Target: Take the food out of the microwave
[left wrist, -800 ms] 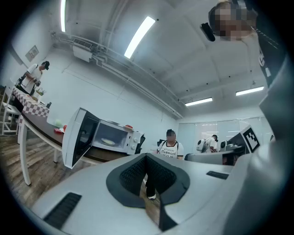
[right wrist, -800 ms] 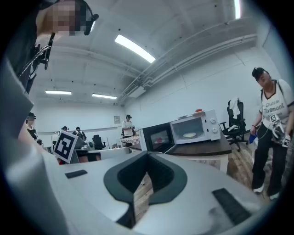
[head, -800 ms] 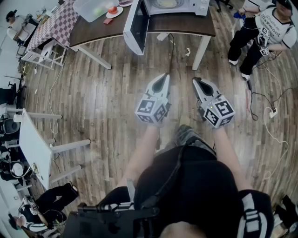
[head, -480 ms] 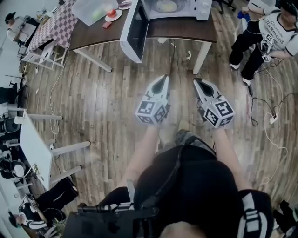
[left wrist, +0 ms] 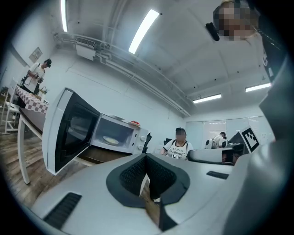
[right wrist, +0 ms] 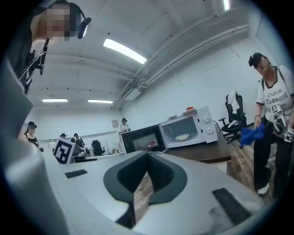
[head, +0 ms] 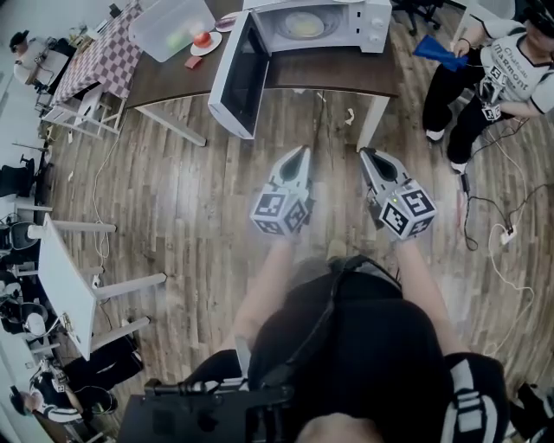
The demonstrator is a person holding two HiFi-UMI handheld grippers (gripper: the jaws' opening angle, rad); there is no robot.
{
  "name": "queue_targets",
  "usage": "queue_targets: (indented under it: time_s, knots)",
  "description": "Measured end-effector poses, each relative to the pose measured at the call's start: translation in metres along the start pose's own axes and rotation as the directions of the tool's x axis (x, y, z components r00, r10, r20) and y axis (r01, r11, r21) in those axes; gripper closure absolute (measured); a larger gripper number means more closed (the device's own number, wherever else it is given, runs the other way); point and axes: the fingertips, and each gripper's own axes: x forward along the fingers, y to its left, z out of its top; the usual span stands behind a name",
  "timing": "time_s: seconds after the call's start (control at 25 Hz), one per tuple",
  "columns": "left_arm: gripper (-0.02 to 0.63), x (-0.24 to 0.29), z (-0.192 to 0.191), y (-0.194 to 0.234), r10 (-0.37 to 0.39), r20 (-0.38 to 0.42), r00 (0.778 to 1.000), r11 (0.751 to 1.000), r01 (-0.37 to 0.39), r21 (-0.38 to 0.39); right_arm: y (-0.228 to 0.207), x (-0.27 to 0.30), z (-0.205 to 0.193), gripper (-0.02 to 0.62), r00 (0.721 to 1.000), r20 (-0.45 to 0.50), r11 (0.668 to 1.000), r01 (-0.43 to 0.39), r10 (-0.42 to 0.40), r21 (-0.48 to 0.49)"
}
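A white microwave (head: 320,22) stands on a brown table (head: 338,69), its door (head: 235,76) swung wide open to the left. Inside lies a pale plate of food (head: 303,24), which also shows in the left gripper view as the plate (left wrist: 110,140) and in the right gripper view as the plate (right wrist: 182,137). My left gripper (head: 301,152) and right gripper (head: 364,154) are held side by side over the wooden floor, well short of the table and pointing at the microwave. Both are shut with nothing between the jaws, seen close as left gripper (left wrist: 147,157) and right gripper (right wrist: 148,155).
A person (head: 502,65) sits at the right holding a blue cloth (head: 440,52). A clear plastic box (head: 169,24) and a plate with something red (head: 202,41) sit left of the microwave. Cables (head: 485,203) trail on the floor at right. A white table (head: 65,277) stands at left.
The table and microwave have come lower in the head view, so more of the microwave's inside shows. Both grippers keep their pose, still shut. The blue cloth has come into sight.
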Motion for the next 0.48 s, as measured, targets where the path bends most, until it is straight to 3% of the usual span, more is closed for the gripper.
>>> queue_targets:
  time_s: [0.48]
  knots:
    - [0.601,0.034,-0.004,0.005,0.013,-0.023,1.000,1.000,-0.013,-0.005,-0.031,0.013,0.002,0.594,1.000,-0.007,0.999,0.023,-0.023,0.025]
